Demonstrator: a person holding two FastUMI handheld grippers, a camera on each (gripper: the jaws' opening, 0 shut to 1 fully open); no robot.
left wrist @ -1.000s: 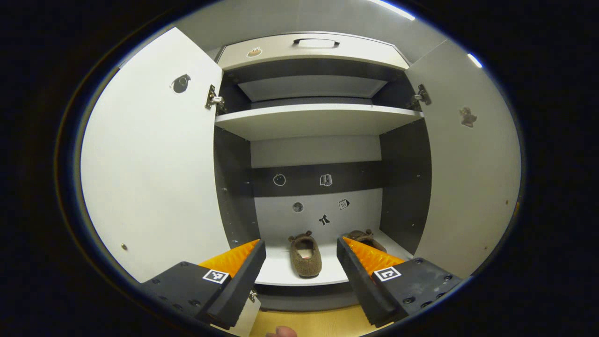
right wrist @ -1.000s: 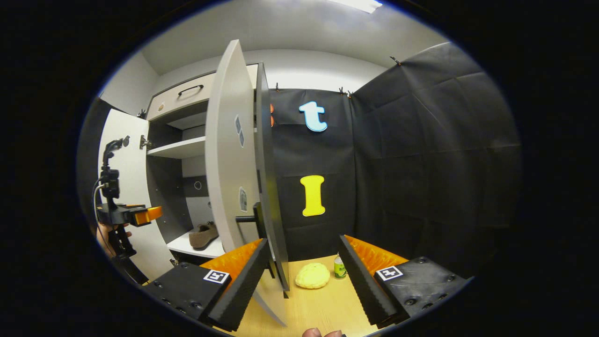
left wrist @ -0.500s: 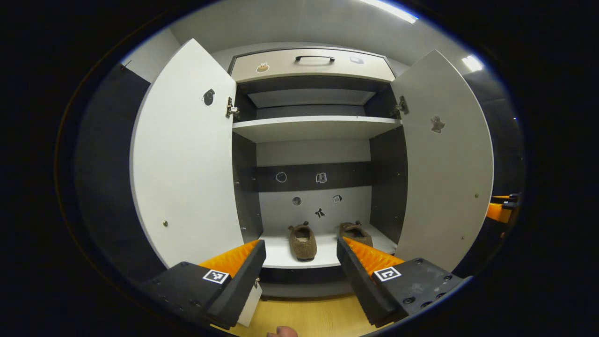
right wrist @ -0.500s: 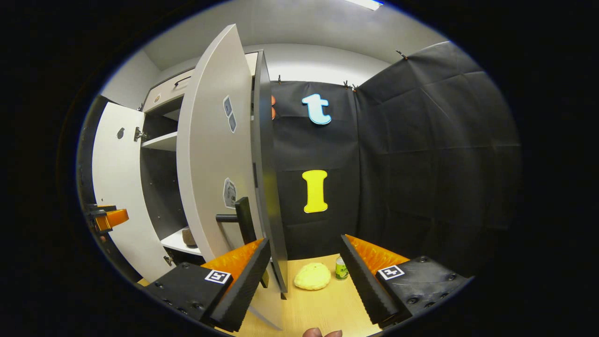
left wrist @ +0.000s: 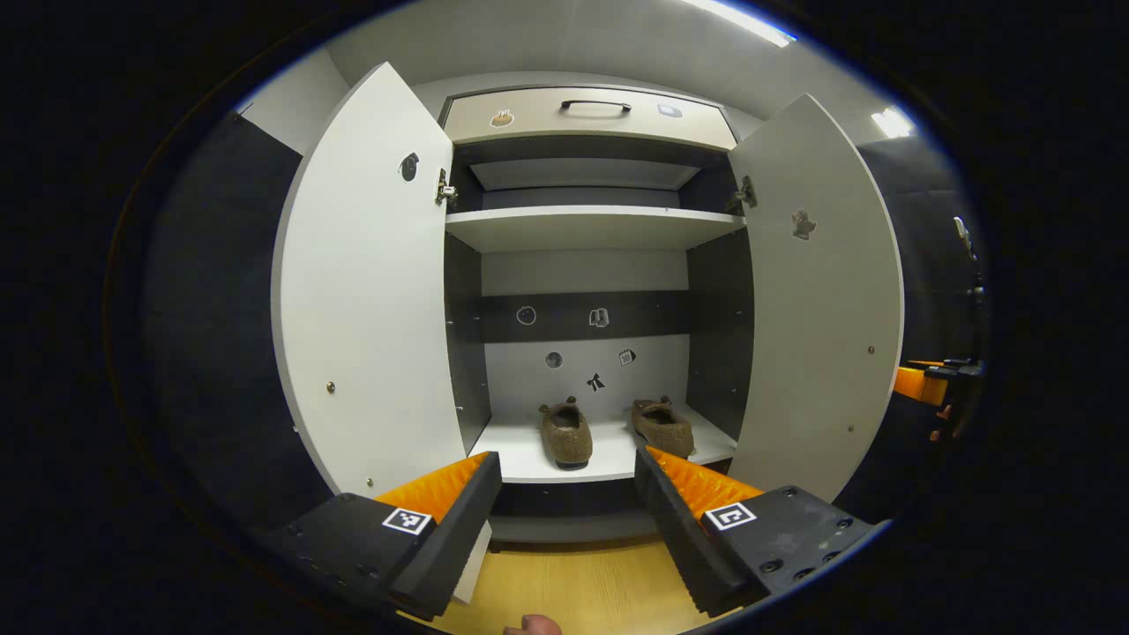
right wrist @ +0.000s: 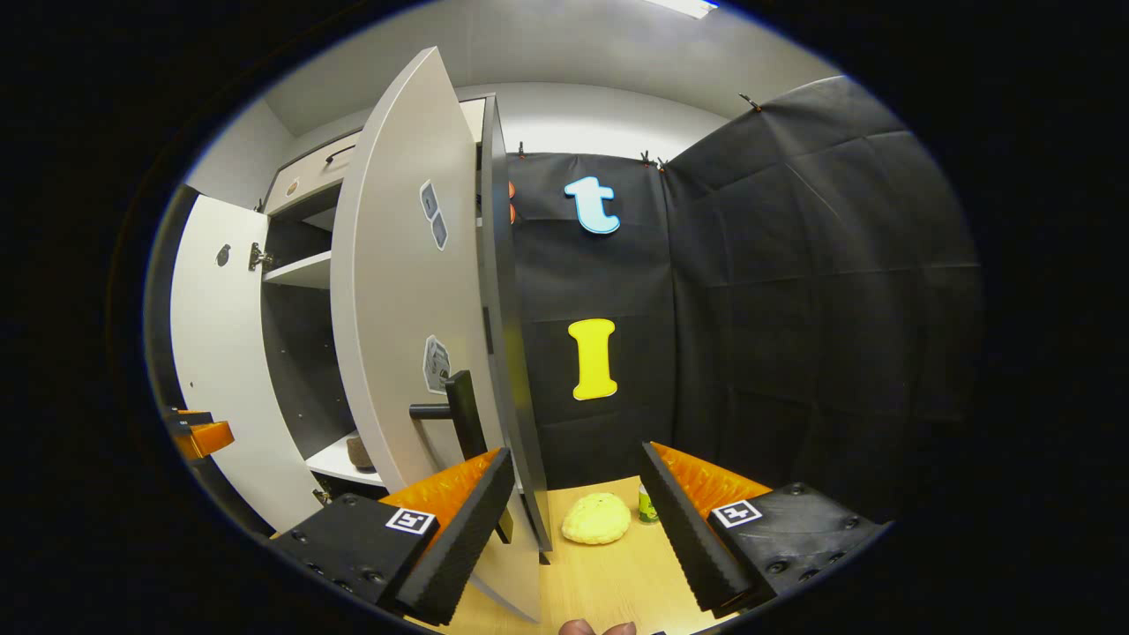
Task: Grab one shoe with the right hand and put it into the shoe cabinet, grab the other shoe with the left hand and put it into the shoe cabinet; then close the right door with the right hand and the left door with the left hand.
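The left gripper (left wrist: 567,476) is held level, squarely facing the open shoe cabinet (left wrist: 591,227), fingers spread wide and empty. Both shoes (left wrist: 565,433) (left wrist: 663,425) sit side by side on the cabinet's bottom shelf. The right gripper (right wrist: 573,476), also wide and empty, hovers beside the cabinet's right door (right wrist: 406,291), just by its handle (right wrist: 459,407).

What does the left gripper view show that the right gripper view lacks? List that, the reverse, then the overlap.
Left gripper view: the left shoe and right shoe side by side on the bottom shelf, plus stickers on the back panel. Right gripper view: the right door seen from outside with its black handle, a yellow lump and a small can on the floor. Shared: the open cabinet, left door and upper shelf.
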